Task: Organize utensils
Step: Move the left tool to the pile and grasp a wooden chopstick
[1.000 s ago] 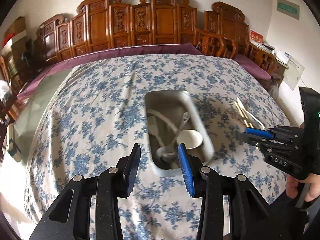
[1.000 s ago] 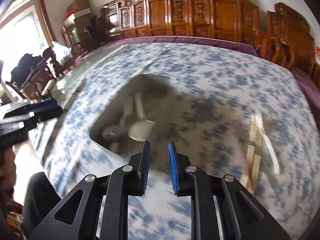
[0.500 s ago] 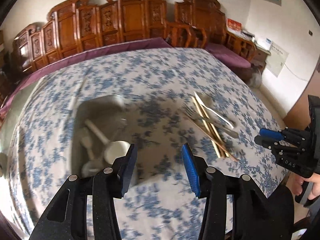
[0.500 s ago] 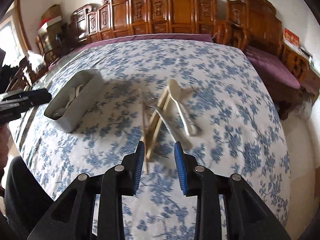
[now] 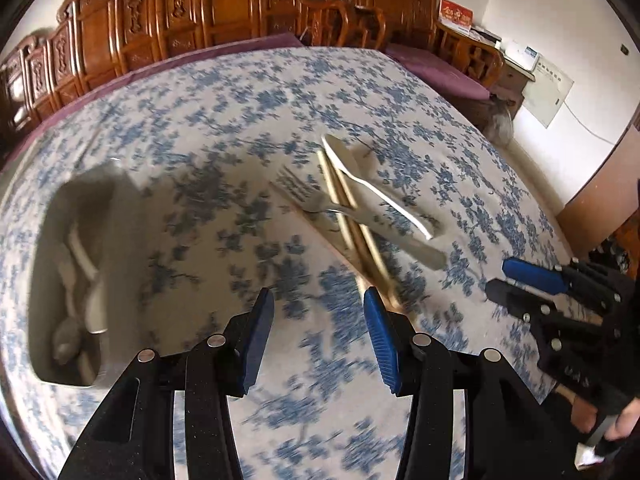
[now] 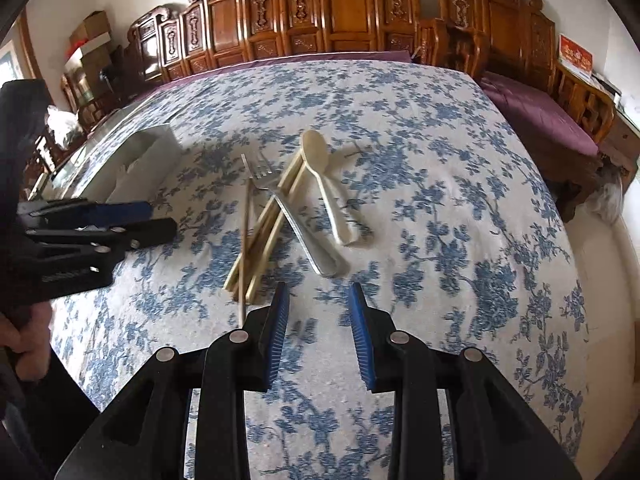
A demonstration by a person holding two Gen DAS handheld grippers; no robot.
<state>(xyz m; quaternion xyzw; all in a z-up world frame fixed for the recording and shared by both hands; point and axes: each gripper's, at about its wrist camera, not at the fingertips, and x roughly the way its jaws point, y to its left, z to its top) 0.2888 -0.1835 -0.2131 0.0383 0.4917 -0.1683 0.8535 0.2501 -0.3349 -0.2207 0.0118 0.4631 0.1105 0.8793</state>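
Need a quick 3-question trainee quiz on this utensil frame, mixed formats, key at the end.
1. True or false: the metal fork lies across the wooden chopsticks.
2. Where is the cream spoon in the right wrist view? A) inside the grey tray B) on the tablecloth, right of the fork C) between the pads of the right tool
3. Fill in: both the left tool and the right tool are ____ and hold nothing.

Key: 1 true; 2 B; 3 open
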